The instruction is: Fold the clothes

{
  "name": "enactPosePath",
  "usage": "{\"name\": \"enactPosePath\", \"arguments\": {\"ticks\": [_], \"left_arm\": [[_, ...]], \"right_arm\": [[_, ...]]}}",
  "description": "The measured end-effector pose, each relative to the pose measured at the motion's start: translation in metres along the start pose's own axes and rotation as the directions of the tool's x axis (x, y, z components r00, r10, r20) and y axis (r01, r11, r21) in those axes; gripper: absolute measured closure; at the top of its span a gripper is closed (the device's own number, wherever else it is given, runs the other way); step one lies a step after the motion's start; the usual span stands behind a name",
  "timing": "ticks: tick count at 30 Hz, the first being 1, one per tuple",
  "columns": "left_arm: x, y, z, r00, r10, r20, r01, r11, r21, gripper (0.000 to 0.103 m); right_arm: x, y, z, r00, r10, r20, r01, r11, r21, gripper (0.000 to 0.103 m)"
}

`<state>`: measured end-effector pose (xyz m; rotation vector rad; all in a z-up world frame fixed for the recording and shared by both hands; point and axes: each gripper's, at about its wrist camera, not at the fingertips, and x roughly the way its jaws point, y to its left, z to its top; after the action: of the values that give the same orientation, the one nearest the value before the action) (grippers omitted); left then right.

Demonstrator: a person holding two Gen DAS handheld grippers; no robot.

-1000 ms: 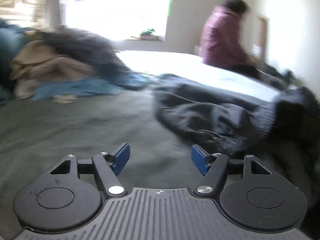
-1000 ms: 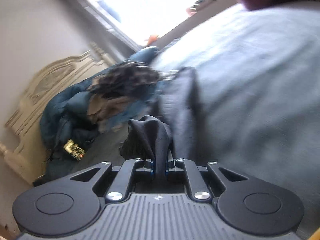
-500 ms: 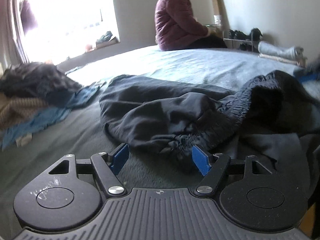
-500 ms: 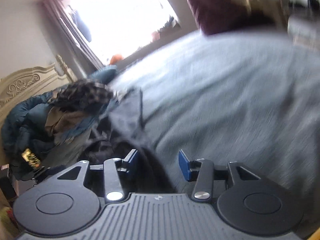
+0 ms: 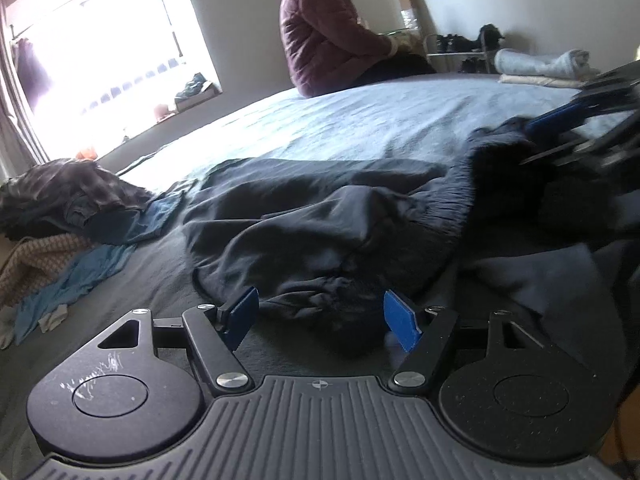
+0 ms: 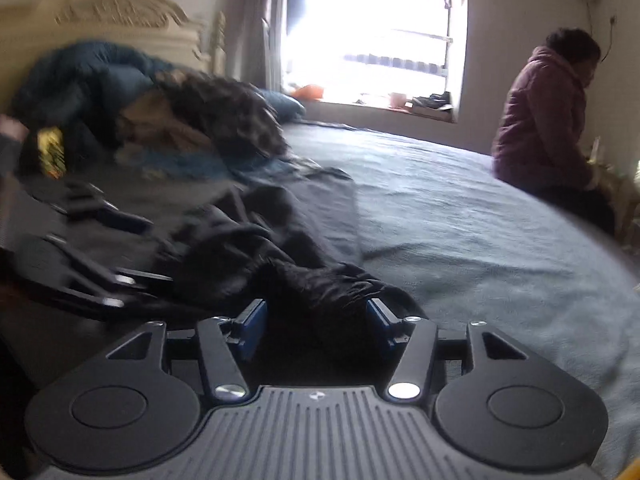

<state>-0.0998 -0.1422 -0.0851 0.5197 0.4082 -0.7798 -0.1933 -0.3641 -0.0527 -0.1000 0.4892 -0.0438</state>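
Left gripper [image 5: 320, 318] at the frame's lower centre, blue pads spread wide apart. Right gripper [image 6: 316, 322], lower centre, jaws opening, pads apart.

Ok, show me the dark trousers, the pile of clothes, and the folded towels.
dark trousers [image 5: 320, 216], left wrist view, crumpled middle
pile of clothes [image 5: 68, 196], left wrist view, dark top garment
folded towels [image 5: 540, 64], left wrist view, upper roll

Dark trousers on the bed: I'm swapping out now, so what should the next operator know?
Left gripper: open, a bunched cuff of the dark trousers between its pads, ungripped.
Right gripper: jaws opening, dark fabric between them, no grip.
Trousers lie crumpled on the bed; the unsorted clothes pile sits by the headboard.
Done: nothing folded.
Left: flatten, fold the trousers, then the pile.
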Motion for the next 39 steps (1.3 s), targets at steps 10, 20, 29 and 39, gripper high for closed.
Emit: {"name": "enactPosePath", "arguments": {"ticks": [10,20,29,39], "left_arm": [[0.017,0.007,0.014,1.0,0.018,0.015,-0.017,1.0,-0.019,0.035],[0.05,0.016,0.022,0.996,0.087,0.005,-0.087,0.996,0.011,0.051],[0.053,0.041,0.04,0.996,0.054,0.073,-0.04,0.983,-0.178,0.09],[-0.019,0.074,0.081,0.919,0.202,0.34,-0.095,0.947,-0.305,0.094]], "right_arm": [[-0.002,-0.048,-0.011,0.993,-0.114,0.002,0.112,0.982,0.152,0.051],[0.005,-0.031,-0.024,0.994,-0.088,-0.06,0.093,0.991,0.095,0.047],[0.016,-0.059,-0.017,0.995,-0.086,-0.051,0.095,0.975,0.203,0.085],[-0.036,-0.067,0.043,0.978,-0.089,0.188,0.061,0.987,0.151,0.097]]}}
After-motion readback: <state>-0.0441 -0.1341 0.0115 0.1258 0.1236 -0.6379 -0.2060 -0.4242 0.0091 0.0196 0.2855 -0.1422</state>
